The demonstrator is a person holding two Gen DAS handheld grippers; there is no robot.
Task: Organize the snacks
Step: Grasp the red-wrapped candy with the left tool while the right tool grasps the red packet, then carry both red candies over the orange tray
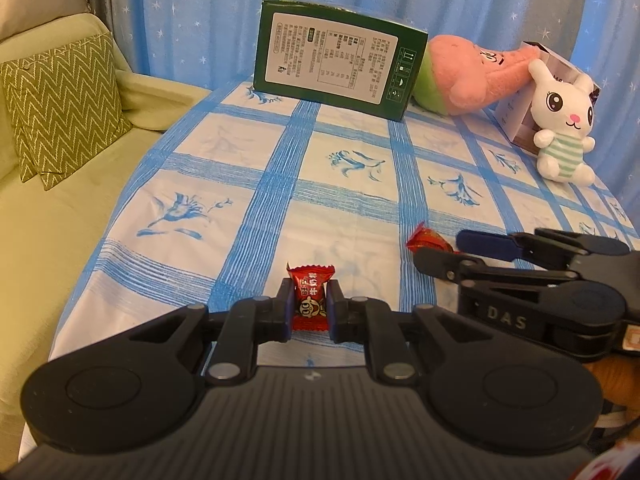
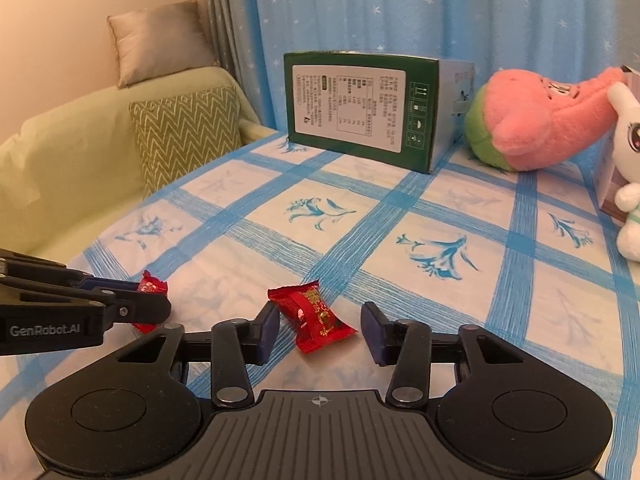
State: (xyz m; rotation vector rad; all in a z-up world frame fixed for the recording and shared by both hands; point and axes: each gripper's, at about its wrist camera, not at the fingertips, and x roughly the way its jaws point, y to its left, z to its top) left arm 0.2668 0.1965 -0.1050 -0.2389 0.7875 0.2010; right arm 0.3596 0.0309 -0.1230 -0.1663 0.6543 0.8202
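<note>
In the left wrist view, your left hand-held gripper (image 1: 310,307) angles down at the table (image 1: 224,168), clamped on a red candy (image 1: 311,300). In the right wrist view, your right hand-held gripper (image 2: 319,330) tilts down, unclenched around a second red candy (image 2: 314,314) lying on the table; the left gripper's fingers partly hide the first candy.

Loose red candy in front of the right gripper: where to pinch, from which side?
Pinch the plump middle of the loose red candy, not the flat crimped ends. It lies flat and skewed on the tablecloth, so come from above and roll the right gripper until its pads face the long sides. Its jaws straddle the candy without touching it.
</note>
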